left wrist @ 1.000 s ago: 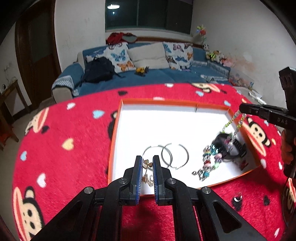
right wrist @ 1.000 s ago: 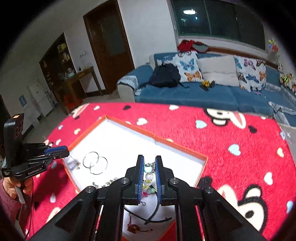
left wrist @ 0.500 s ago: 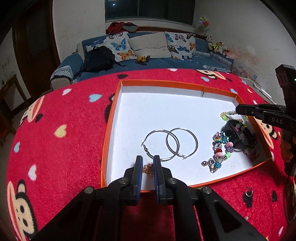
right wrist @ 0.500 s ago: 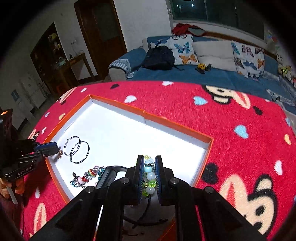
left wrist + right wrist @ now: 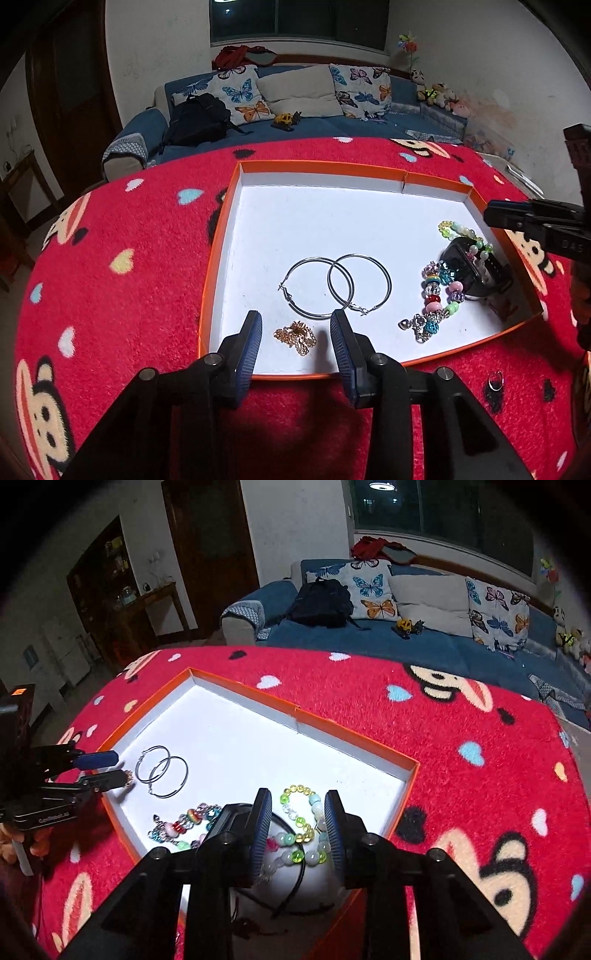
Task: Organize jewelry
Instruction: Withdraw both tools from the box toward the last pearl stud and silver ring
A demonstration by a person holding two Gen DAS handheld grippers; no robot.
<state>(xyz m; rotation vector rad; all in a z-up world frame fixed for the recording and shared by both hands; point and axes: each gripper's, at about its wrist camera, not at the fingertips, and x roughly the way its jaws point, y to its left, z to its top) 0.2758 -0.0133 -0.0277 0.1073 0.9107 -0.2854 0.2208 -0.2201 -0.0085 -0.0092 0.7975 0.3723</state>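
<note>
Left hand-held gripper (image 5: 295, 326) jaws opening, gold chain (image 5: 296, 332) lay free between. Right hand-held gripper (image 5: 297, 806) opening over bead bracelet (image 5: 304, 825), unpinched, in orange tray (image 5: 354, 734).

- A shallow orange-rimmed white tray (image 5: 221, 236) is lying on the red cartoon-print cloth (image 5: 110, 295)
- Two silver hoop earrings (image 5: 334, 286) are overlapping mid-tray
- A gold chain (image 5: 297, 334) is lying before them
- A multicoloured bead bracelet (image 5: 437, 295) is sitting right of them
</note>
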